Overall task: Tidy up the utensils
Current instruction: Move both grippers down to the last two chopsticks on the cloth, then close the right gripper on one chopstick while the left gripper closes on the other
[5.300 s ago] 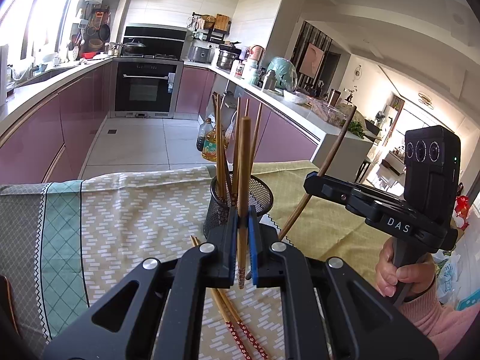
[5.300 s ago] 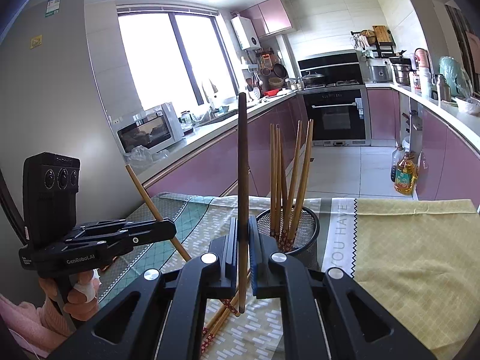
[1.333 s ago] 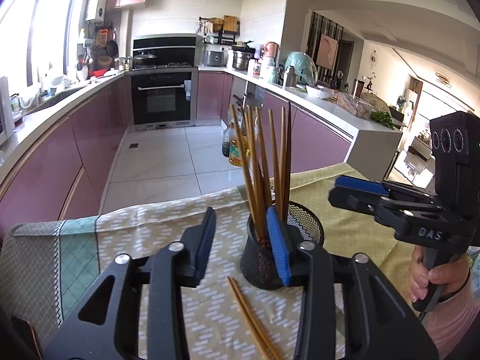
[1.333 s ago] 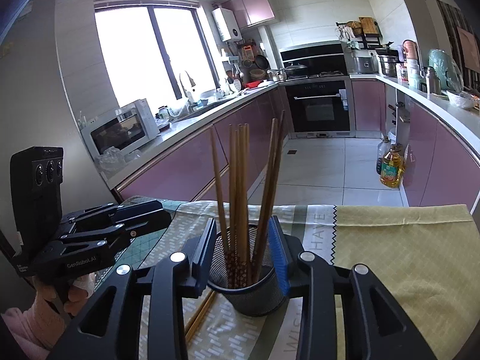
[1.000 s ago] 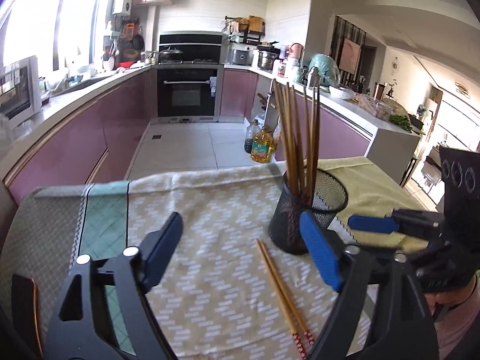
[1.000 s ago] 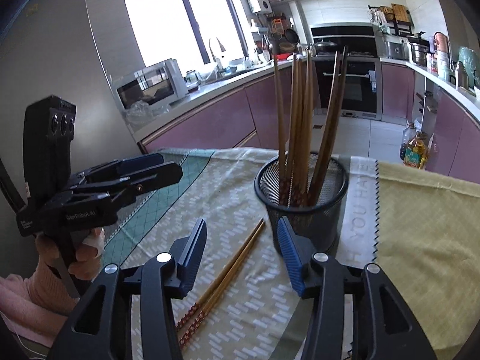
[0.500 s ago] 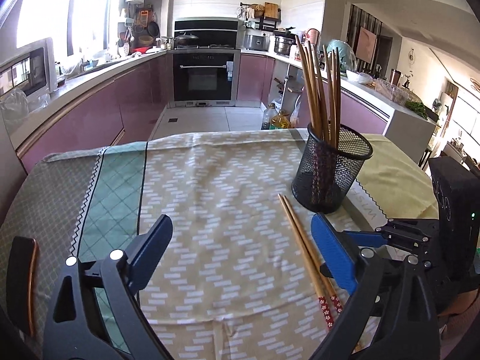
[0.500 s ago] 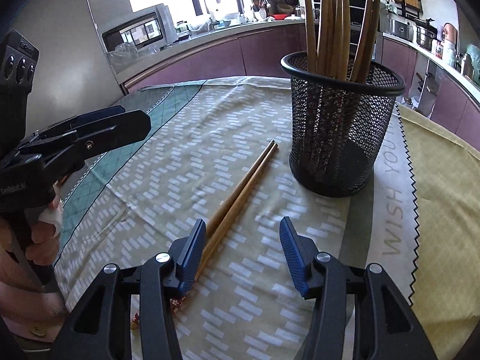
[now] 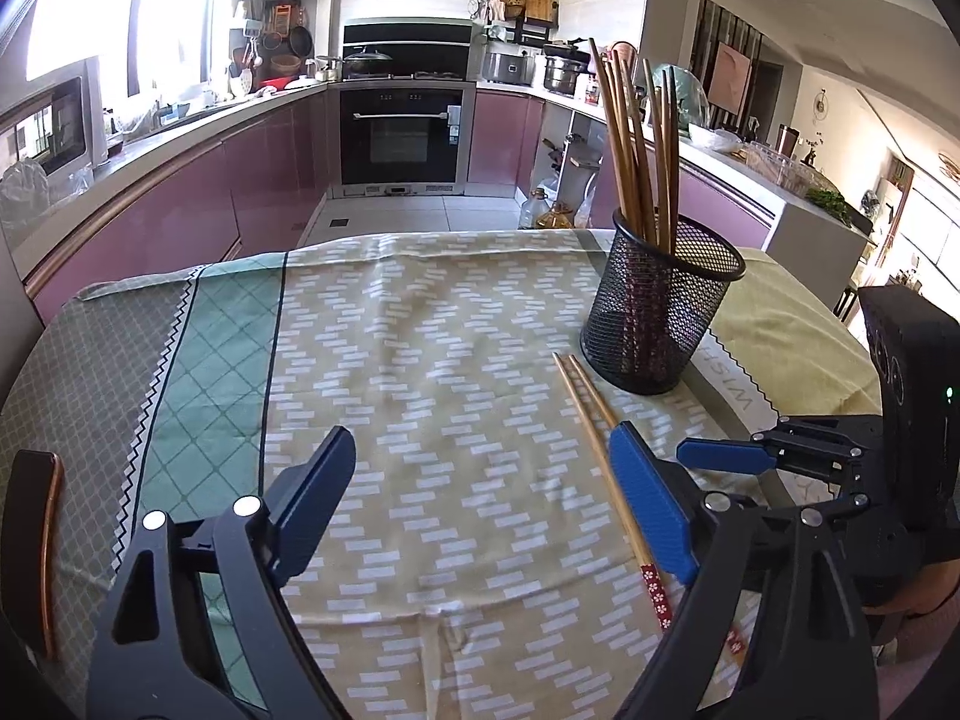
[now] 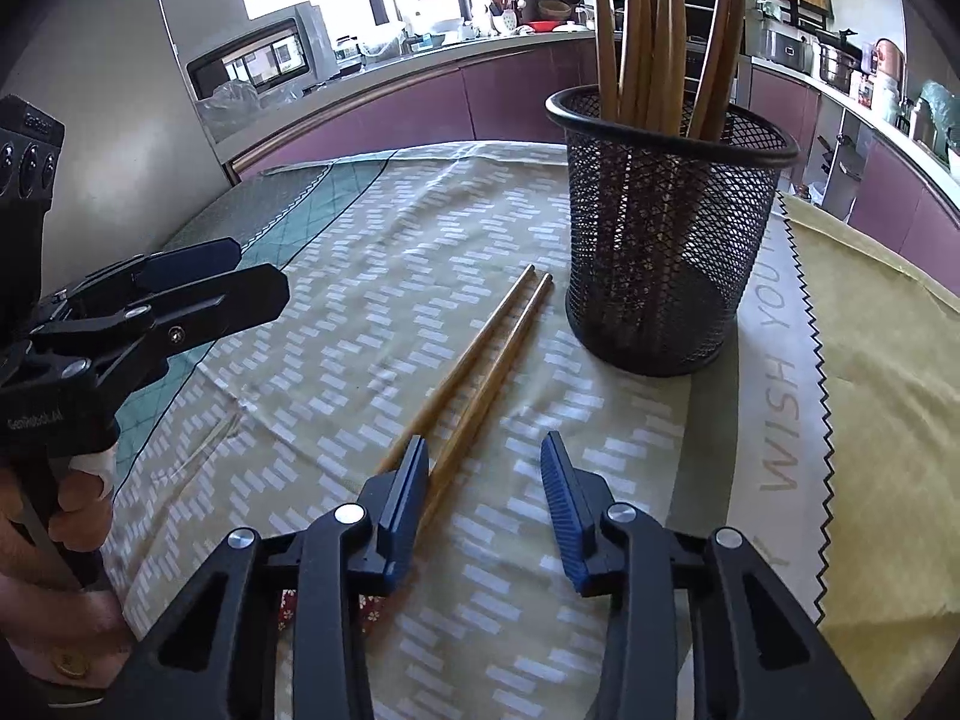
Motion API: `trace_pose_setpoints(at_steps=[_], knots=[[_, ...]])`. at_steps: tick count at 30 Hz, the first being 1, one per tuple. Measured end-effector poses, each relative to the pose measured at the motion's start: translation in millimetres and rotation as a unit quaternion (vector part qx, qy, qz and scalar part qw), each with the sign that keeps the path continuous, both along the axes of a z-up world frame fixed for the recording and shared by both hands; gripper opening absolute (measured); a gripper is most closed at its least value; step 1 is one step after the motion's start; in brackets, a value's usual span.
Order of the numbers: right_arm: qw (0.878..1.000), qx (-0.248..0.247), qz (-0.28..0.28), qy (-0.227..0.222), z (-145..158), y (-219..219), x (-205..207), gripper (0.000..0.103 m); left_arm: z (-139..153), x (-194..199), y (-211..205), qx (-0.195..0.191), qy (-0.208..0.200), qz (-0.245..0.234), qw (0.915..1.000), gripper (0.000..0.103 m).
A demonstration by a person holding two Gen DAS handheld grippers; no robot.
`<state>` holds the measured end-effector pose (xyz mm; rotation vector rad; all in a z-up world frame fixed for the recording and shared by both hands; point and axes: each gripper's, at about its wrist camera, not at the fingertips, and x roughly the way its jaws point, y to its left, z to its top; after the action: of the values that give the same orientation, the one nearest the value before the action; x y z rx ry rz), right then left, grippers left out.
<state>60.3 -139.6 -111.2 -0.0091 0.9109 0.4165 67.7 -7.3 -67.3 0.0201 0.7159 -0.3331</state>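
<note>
A black mesh cup (image 9: 660,312) holds several wooden chopsticks upright; it also shows in the right wrist view (image 10: 666,240). Two loose chopsticks (image 9: 600,450) lie side by side on the patterned cloth in front of the cup, red patterned ends toward me; they also show in the right wrist view (image 10: 480,360). My left gripper (image 9: 480,516) is open wide and empty, low over the cloth, left of the loose pair. My right gripper (image 10: 486,492) is open and empty, its left finger over the pair's near part. It also shows in the left wrist view (image 9: 750,456).
The table carries a beige, green and grey patterned cloth (image 9: 390,360) and a yellow cloth (image 10: 870,330) at the right. A dark object (image 9: 36,540) lies at the left table edge. Kitchen counters and an oven stand beyond the table.
Both grippers, which earlier held one chopstick each and released them into the cup, have opened, pulled back and lowered toward the two loose chopsticks on the cloth.
</note>
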Motion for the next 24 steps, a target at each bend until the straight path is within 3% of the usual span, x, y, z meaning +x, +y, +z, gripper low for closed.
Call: trace_pose_setpoints(at_steps=[3,11,15,19,24], knots=[[1.0,-0.003,-0.005,0.002,0,-4,2,0.028,-2,0,-3,0.002,0.004,-0.006,1.0,0.081],[1.0,-0.019,-0.005,-0.003,-1,3,14,0.027,-6,4,-11,0.007,0.017,-0.016,0.9997,0.076],[1.0,-0.023,-0.011,-0.005,-1,5,24,0.018,-10,6,-14,0.009,0.026,-0.02,0.9994,0.074],[1.0,-0.011,-0.017,0.0,-2,-2,26,0.009,-14,8,-19,0.011,0.035,-0.03,0.9989,0.07],[1.0,0.014,-0.025,0.011,-2,-15,22,0.006,-21,11,-33,0.011,0.053,-0.05,0.9973,0.063]])
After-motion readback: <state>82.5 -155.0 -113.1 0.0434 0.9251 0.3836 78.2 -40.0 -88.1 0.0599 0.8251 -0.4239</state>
